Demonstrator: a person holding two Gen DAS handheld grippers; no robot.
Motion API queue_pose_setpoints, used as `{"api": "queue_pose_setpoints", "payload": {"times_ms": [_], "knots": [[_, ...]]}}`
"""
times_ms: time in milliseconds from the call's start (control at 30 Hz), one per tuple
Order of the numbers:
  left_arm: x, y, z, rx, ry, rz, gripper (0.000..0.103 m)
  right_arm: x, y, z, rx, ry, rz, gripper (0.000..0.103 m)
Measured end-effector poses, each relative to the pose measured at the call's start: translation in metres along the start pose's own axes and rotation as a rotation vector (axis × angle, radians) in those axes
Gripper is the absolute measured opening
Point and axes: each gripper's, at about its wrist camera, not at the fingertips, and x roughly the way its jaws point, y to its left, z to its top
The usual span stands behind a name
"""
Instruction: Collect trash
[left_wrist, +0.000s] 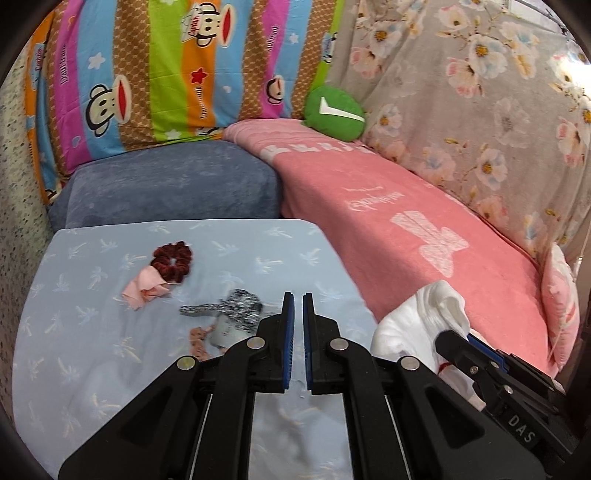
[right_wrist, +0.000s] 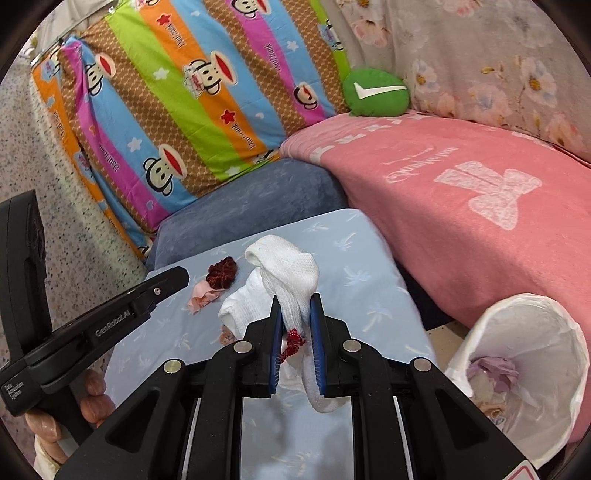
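My right gripper (right_wrist: 295, 300) is shut on a white knitted sock with a red trim (right_wrist: 291, 275) and holds it up above the light blue cushion (right_wrist: 369, 280). In the left wrist view the same sock (left_wrist: 413, 325) hangs at the right, in front of the right gripper (left_wrist: 448, 338). My left gripper (left_wrist: 298, 295) is shut with nothing between its pads. It hovers over the cushion (left_wrist: 92, 332) near a speckled black-and-white cloth item (left_wrist: 238, 310). A dark red scrunchie (left_wrist: 173, 258) and a pink cloth scrap (left_wrist: 144, 290) lie farther left. A bin with a white liner (right_wrist: 546, 332) stands at the lower right and holds crumpled scraps.
A pink blanket (left_wrist: 424, 221) covers the seat to the right. A green round cushion (left_wrist: 334, 112), a striped monkey-print pillow (left_wrist: 166, 74) and a blue pillow (left_wrist: 166, 184) lie behind. A hand (right_wrist: 92, 398) holds the left gripper (right_wrist: 177, 278).
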Motion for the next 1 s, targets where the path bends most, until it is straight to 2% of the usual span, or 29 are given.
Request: {"api": "queue_pose_setpoints", "payload": {"times_ms": [167, 233, 333, 400, 433, 467, 533, 733, 867, 1000], "knots": [[0.0, -0.019, -0.007, 0.012, 0.015, -0.025, 0.006, -0.012, -0.017, -0.002, 0.029, -0.012, -0.009, 0.014], [0.004, -0.017, -0.012, 0.004, 0.033, -0.019, 0.006, -0.013, -0.019, -0.004, 0.031, -0.011, -0.008, 0.014], [0.014, -0.003, -0.019, -0.018, 0.067, 0.029, 0.008, -0.006, -0.017, -0.005, 0.024, 0.0, -0.002, 0.014], [0.024, 0.018, -0.022, -0.056, 0.103, 0.061, 0.026, 0.005, -0.011, -0.005, 0.016, 0.014, 0.005, 0.014], [0.028, 0.03, -0.022, -0.077, 0.109, 0.086, 0.052, 0.011, -0.008, -0.005, 0.012, 0.02, 0.009, 0.014], [0.028, 0.037, -0.023, -0.095, 0.103, 0.115, 0.07, 0.019, -0.005, -0.006, 0.008, 0.028, 0.014, 0.014], [0.035, 0.063, -0.021, -0.127, 0.095, 0.161, 0.072, 0.037, 0.003, -0.006, 0.001, 0.048, 0.026, 0.014], [0.076, 0.127, -0.013, -0.155, 0.142, 0.272, 0.072, 0.105, 0.033, -0.001, -0.027, 0.111, 0.064, 0.014], [0.106, 0.158, -0.007, -0.155, 0.164, 0.308, 0.072, 0.15, 0.054, 0.004, -0.055, 0.144, 0.085, 0.014], [0.131, 0.178, -0.002, -0.15, 0.183, 0.31, 0.07, 0.186, 0.071, 0.007, -0.073, 0.167, 0.098, 0.014]]}}
